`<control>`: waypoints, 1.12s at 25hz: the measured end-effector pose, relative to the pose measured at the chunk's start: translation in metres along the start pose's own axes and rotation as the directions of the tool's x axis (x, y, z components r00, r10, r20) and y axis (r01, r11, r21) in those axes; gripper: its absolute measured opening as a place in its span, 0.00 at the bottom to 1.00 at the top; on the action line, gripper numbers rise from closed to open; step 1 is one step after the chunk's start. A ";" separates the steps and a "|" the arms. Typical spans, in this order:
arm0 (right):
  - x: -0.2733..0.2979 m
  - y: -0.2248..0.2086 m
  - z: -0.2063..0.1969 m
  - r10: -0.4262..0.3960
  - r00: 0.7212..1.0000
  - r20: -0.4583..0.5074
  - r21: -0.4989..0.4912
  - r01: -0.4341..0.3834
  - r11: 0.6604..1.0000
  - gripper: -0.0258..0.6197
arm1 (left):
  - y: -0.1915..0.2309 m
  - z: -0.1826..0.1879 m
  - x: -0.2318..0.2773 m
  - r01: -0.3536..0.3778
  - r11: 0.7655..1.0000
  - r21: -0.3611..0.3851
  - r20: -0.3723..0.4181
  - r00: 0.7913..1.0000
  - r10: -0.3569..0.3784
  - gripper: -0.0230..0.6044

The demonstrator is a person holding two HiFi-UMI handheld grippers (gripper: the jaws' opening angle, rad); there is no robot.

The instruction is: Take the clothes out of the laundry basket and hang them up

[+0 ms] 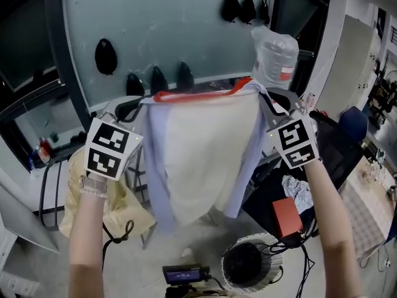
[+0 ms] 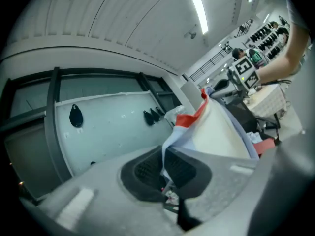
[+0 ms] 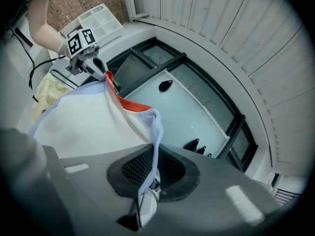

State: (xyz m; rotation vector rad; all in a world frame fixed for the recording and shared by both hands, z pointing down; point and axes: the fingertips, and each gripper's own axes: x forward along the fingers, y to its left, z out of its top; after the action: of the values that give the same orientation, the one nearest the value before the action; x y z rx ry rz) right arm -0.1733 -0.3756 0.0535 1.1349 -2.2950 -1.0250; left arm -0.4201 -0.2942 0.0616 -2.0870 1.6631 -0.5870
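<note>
Left tongs (image 2: 164,166) clamped on one top corner of shirt (image 1: 208,154); right tongs (image 3: 153,168) clamped on the other. Shirt spread between them, hanging free in front of panel (image 1: 186,30) with black hooks (image 1: 105,56). Red neckline uppermost.

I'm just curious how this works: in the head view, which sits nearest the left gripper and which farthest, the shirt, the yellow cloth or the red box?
1. The shirt: pinched in the left gripper itself.
2. The yellow cloth: just below it, at the left.
3. The red box: across the shirt, lower right.
</note>
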 end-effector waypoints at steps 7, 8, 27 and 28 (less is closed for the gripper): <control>0.141 -0.001 -0.007 0.033 0.999 -0.038 0.020 -0.033 0.999 0.07 | 0.075 -0.049 0.087 -0.007 0.999 -0.044 -0.053 0.999 0.005 0.03; 0.160 0.001 -0.009 0.039 0.998 -0.047 0.025 -0.038 0.999 0.07 | 0.085 -0.058 0.099 -0.011 0.999 -0.052 -0.061 0.998 0.007 0.03; 0.425 0.137 -0.154 0.263 0.924 -0.279 0.124 -0.237 0.964 0.07 | 0.128 -0.288 0.283 -0.009 0.974 -0.227 -0.272 0.961 -0.055 0.03; 0.430 0.151 -0.166 0.283 0.911 -0.299 0.139 -0.252 0.958 0.07 | 0.122 -0.303 0.289 0.001 0.974 -0.228 -0.294 0.953 -0.070 0.03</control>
State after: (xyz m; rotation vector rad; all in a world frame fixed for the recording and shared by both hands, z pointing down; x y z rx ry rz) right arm -0.4096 -0.7314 0.2841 0.9079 -2.1799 -0.5851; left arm -0.6290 -0.6179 0.2654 -2.2832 1.9418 -0.7940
